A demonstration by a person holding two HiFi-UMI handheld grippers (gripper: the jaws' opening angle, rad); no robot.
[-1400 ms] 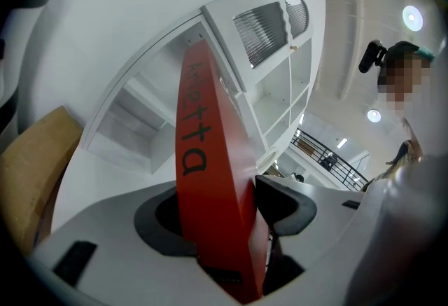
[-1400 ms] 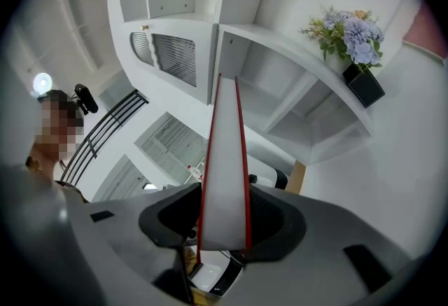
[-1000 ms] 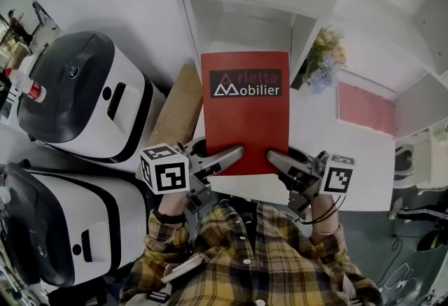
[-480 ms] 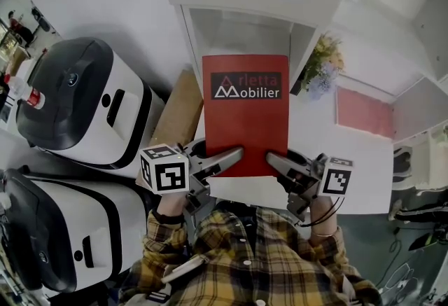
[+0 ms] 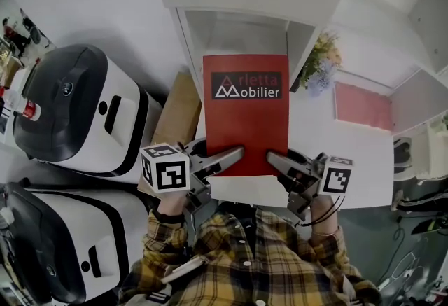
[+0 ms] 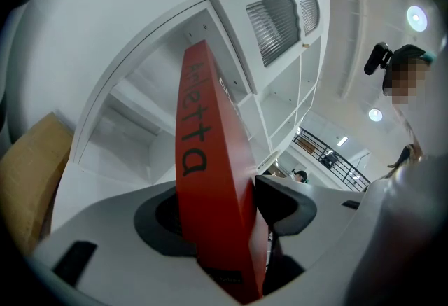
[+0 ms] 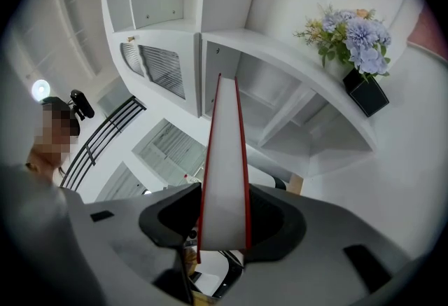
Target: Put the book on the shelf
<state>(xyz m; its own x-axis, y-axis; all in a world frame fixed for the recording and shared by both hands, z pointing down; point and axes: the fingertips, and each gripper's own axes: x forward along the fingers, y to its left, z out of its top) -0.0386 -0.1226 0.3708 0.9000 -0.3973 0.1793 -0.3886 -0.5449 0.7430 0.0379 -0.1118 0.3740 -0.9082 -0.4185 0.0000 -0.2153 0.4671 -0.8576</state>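
While the book (image 5: 245,112) juts out ahead of both sets of fingers, the head view shows the left gripper (image 5: 225,157) and right gripper (image 5: 281,160) pinching only its near corners. Its far edge lies close to the shelf (image 5: 238,24) opening, and that long overhang could sag or pivot. In the left gripper view, the fingers clamp the red cover, and uneven squeeze might twist it. In the right gripper view, the fingers clamp the page edge, and drifting sideways risks clipping the shelf's edge near the flowers (image 7: 350,35).
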